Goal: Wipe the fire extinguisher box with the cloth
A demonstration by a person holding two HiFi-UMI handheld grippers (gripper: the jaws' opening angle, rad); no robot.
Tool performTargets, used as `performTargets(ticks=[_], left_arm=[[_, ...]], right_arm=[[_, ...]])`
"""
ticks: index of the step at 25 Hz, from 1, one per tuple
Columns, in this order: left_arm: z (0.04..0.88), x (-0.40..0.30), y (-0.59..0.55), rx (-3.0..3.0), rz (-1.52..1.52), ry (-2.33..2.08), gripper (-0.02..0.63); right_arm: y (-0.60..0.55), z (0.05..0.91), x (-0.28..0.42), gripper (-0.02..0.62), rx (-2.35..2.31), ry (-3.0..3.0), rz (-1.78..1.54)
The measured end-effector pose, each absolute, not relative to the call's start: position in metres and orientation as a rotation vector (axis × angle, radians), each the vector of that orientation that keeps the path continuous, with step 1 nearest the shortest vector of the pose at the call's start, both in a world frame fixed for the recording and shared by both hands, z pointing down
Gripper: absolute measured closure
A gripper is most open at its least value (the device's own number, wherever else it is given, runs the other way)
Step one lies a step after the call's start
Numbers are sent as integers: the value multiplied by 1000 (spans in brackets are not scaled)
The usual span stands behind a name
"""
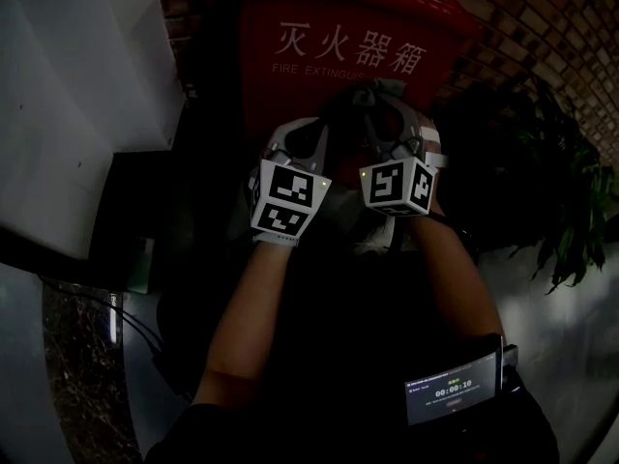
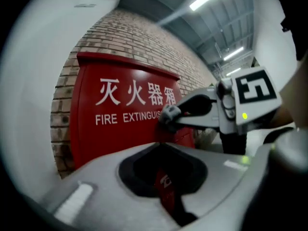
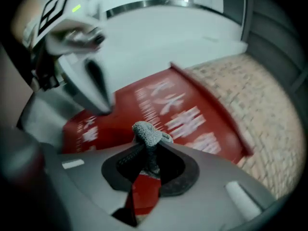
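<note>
Brick wall (image 2: 139,37) behind red fire extinguisher box (image 2: 120,129); right tongs (image 3: 147,150) pinch grey cloth (image 3: 147,133), left tongs (image 2: 163,177) seemingly closed, empty.

materials / finish:
fire extinguisher box (image 2: 120,129) smooth red paint, slight sheen; cloth (image 3: 147,134) grey, coarse knit; brick wall (image 2: 139,37) rough, matt.

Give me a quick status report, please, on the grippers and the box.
Right gripper shut on cloth. Left gripper shut, empty, close beside it. Fire extinguisher box directly ahead, cloth near its front. Nothing seen between.
</note>
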State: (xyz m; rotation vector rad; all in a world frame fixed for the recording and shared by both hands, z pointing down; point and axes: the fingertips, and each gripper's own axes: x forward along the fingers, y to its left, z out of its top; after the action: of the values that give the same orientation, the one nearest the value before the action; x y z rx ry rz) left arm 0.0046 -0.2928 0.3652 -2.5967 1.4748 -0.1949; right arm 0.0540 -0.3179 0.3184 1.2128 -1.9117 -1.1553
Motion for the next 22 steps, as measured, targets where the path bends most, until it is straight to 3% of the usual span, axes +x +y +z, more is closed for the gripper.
performTargets(ticks=[9,15,22], left_arm=[[331,15,-274,-2638,-114,1413,604],[344,15,-282,-2659,-131,1425,603],[369,10,-295,-2660,-93,1468,603]], right_arm=[[-332,184,40,528,1310,-1829,-1378],[-340,188,37,532,1311,-1823,-1389],[-339,251,36,532,1255,-1866,-1290]])
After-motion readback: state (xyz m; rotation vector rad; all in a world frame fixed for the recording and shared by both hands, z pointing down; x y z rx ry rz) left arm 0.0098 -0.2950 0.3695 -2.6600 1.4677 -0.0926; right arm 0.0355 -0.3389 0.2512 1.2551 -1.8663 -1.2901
